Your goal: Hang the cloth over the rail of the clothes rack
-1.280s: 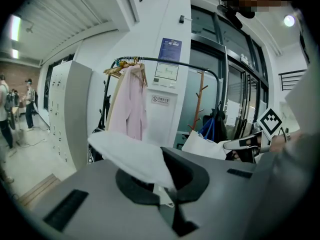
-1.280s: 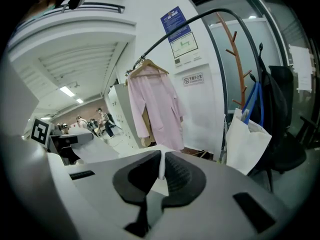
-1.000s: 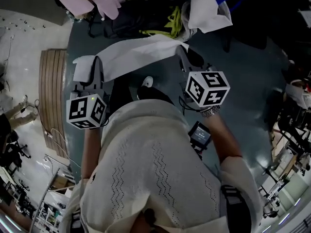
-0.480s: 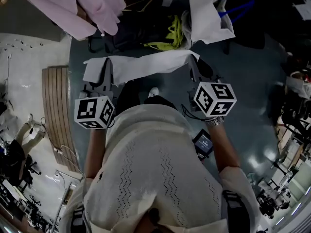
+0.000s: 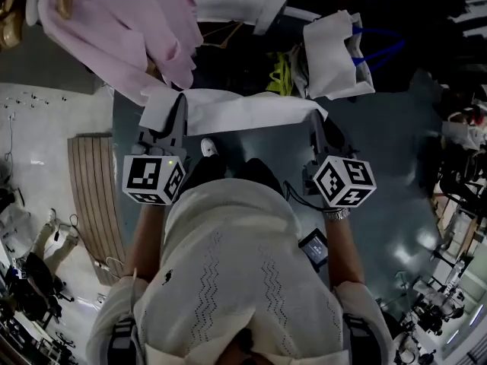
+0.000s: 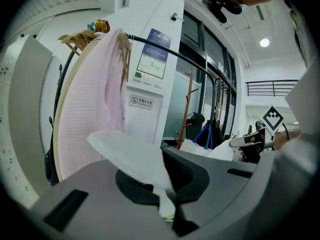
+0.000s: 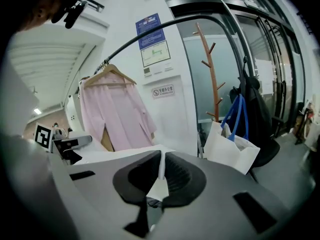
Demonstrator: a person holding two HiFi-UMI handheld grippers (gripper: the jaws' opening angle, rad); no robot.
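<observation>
The white cloth [image 5: 243, 111] is a long, smooth strip pulled taut in the air between the left tongs [image 5: 177, 105] and the right tongs [image 5: 317, 122], each clenched on one end, close before the pink shirt [image 5: 129, 29] hanging from the rail [image 6: 145, 37]. A second ago it slanted and sat farther from the shirt; now it runs nearly level, its left end at the shirt's hem.
</observation>
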